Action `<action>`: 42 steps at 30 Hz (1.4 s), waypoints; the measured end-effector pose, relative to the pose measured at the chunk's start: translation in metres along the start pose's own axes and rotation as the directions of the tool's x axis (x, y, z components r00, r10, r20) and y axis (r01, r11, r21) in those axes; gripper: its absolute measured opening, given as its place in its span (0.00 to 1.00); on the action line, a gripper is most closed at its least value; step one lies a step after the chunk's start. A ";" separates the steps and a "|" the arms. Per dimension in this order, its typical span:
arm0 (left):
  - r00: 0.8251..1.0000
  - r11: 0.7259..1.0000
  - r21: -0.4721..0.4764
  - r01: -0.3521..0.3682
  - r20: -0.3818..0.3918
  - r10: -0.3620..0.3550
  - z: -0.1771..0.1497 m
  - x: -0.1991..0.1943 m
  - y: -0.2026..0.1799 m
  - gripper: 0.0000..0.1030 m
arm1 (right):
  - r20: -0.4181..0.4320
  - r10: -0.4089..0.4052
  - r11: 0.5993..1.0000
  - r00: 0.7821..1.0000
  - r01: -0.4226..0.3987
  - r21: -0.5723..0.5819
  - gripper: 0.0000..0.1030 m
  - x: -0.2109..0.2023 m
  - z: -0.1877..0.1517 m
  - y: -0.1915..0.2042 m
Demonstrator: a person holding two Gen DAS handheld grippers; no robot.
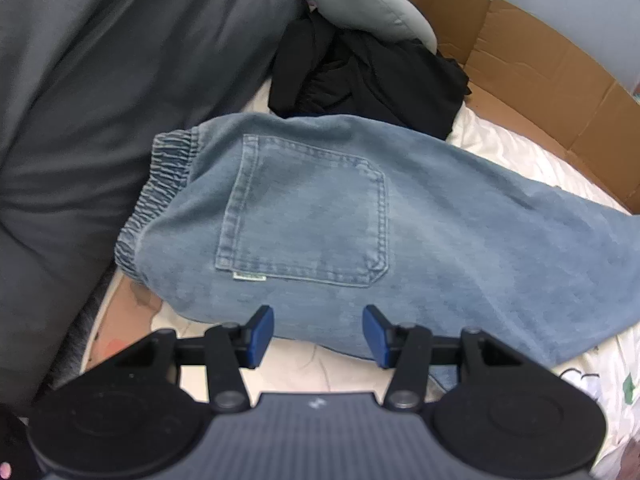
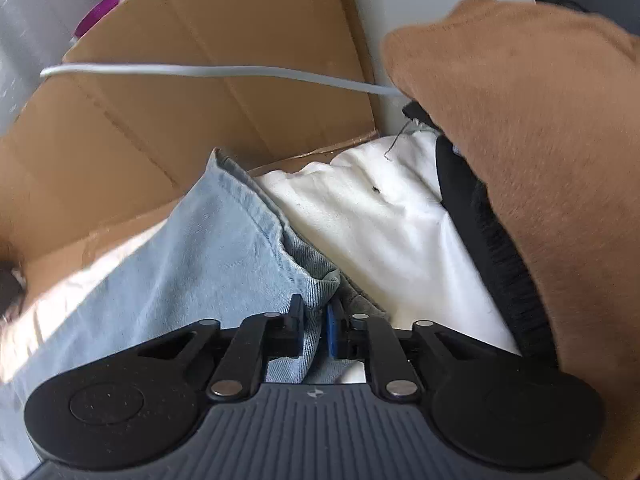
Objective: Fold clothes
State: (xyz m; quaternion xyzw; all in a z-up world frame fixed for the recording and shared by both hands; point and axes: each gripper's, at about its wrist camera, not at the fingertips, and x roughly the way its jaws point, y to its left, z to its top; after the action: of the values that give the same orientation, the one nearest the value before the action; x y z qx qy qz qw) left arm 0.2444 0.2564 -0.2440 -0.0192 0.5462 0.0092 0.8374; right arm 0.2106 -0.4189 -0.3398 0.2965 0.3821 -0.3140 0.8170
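The left gripper (image 1: 318, 334) points steeply downward, its two blue-padded fingers (image 1: 262, 332) standing apart with an open gap between them and nothing pressed by either pad. Its black linkage arms splay symmetrically to both sides of the grey ribbed body behind. The right gripper (image 2: 316, 330) also tilts downward, its jaws drawn almost together and pinching a fold of the jeans (image 2: 208, 248) between the pads, the cloth bunching just ahead of the fingertips.
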 end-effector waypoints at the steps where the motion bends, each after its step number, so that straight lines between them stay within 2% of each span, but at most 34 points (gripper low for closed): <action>1: 1.000 1.000 0.002 0.002 0.001 -0.002 -0.002 0.000 -0.002 0.51 | -0.002 -0.012 1.000 1.000 0.012 -0.021 0.09 -0.003 0.000 0.001; 7: 1.000 1.000 0.004 0.009 -0.025 -0.009 -0.018 0.011 -0.009 0.51 | -0.030 -0.036 0.997 0.999 0.034 -0.068 0.09 0.000 -0.002 -0.004; 9: 0.999 1.000 0.001 0.019 -0.033 -0.019 -0.024 0.013 -0.011 0.51 | -0.042 -0.021 0.999 0.999 0.019 -0.045 0.10 0.005 0.001 -0.009; 10: 0.999 1.000 0.009 0.018 -0.038 -0.018 -0.026 0.015 -0.012 0.51 | -0.047 -0.013 0.999 0.999 0.011 -0.031 0.11 0.007 0.003 -0.011; 11: 0.999 1.000 0.018 0.018 -0.043 -0.017 -0.028 0.016 -0.014 0.51 | -0.049 -0.019 0.999 0.999 0.017 -0.029 0.18 0.008 0.004 -0.012; 14: 0.999 1.000 0.021 0.020 -0.049 -0.019 -0.034 0.019 -0.018 0.51 | 0.004 -0.117 0.987 0.993 0.116 -0.113 0.36 -0.003 0.002 0.000; 17: 0.998 0.999 0.038 0.037 -0.060 -0.035 -0.040 0.020 -0.023 0.51 | 0.024 -0.145 0.972 0.989 0.147 -0.182 0.37 -0.014 -0.001 0.011; 19: 0.997 0.997 0.060 0.047 -0.065 -0.044 -0.045 0.021 -0.027 0.51 | 0.050 -0.133 0.957 0.990 0.142 -0.252 0.37 -0.024 -0.003 0.021; 21: 0.996 0.993 0.088 0.072 -0.067 -0.066 -0.051 0.020 -0.034 0.51 | 0.068 -0.108 0.945 0.992 0.124 -0.304 0.37 -0.034 -0.007 0.029; 27: 0.988 0.981 0.130 0.141 -0.075 -0.132 -0.068 0.027 -0.058 0.51 | 0.048 -0.009 0.936 0.999 0.025 -0.351 0.37 -0.050 -0.018 0.045; 34: 0.976 0.967 0.148 0.207 -0.100 -0.193 -0.086 0.051 -0.086 0.51 | -0.032 0.091 0.907 0.995 -0.097 -0.410 0.37 -0.050 -0.038 0.071; 39: 0.971 0.970 0.100 0.220 -0.115 -0.208 -0.091 0.075 -0.099 0.52 | -0.098 0.140 0.855 0.985 -0.170 -0.491 0.37 -0.050 -0.069 0.095; 42: 0.961 0.963 0.071 0.261 -0.111 -0.252 -0.092 0.082 -0.107 0.52 | -0.139 0.150 0.821 0.979 -0.202 -0.534 0.37 -0.046 -0.088 0.111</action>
State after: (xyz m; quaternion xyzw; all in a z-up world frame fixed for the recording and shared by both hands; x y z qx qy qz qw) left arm 0.1976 0.1447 -0.3537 -0.0545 0.5805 -0.1236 0.8029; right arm 0.2305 -0.2727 -0.3222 0.0998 0.4632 -0.1018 0.8747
